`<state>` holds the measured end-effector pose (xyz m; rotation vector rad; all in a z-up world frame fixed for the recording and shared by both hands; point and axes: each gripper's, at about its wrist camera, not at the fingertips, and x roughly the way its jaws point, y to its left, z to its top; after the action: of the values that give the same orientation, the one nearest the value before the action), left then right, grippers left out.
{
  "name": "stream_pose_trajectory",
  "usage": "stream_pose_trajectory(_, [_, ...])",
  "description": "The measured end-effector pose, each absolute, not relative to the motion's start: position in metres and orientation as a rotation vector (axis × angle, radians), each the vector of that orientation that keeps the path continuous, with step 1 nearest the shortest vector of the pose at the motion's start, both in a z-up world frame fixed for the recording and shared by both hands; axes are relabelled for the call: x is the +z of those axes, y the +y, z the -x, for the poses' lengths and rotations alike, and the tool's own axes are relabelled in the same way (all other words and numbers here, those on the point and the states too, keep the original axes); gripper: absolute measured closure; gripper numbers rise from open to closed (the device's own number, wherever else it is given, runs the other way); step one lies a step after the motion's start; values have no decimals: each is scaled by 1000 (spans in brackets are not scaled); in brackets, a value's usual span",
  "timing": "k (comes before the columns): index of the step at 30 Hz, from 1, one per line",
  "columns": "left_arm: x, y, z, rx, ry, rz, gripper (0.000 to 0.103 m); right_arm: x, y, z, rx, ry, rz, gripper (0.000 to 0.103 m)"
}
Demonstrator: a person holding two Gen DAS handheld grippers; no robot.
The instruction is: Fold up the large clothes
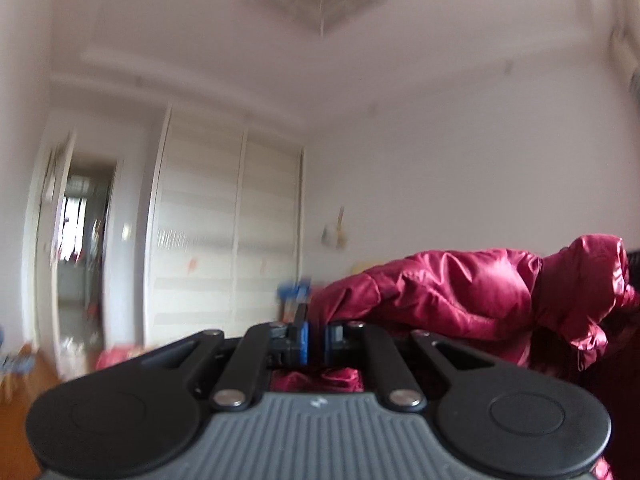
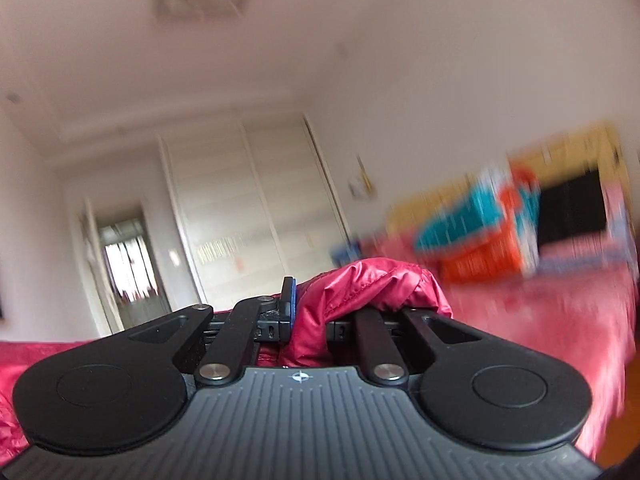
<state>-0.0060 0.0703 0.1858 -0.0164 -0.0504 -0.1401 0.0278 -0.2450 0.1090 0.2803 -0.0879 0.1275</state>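
A shiny magenta puffer jacket [image 1: 460,292] stretches from my left gripper [image 1: 317,338] toward the right of the left wrist view, lifted and bunched at its far end. The left jaws are nearly together with jacket fabric between and below them. In the right wrist view my right gripper [image 2: 310,312] is shut on a fold of the same jacket [image 2: 360,292], which bulges up over the right finger and hides it. Both cameras tilt upward at the ceiling.
A bed with a pink cover [image 2: 540,312] lies to the right, with an orange and teal basket [image 2: 488,236] and a dark cushion [image 2: 572,208] at its yellow headboard. A white wardrobe [image 1: 228,232] and an open doorway [image 1: 84,240] stand behind.
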Motion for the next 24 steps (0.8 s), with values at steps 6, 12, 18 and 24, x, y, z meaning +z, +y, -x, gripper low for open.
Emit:
stream_pose_trajectory(6, [114, 50, -110, -61, 165, -61, 99, 37, -264, -153, 38, 135, -327, 92])
stream_pose_trajectory(12, [66, 42, -190, -1, 285, -98, 99, -5, -281, -235, -19, 246, -345, 92])
stream_pose_trajectory(18, [26, 30, -176, 40, 359, -121, 98, -24, -287, -268, -56, 298, -281, 87])
stream_pose_trajectory(24, [-13, 25, -208, 64, 455, -159, 92, -65, -273, -287, -69, 354, -232, 64])
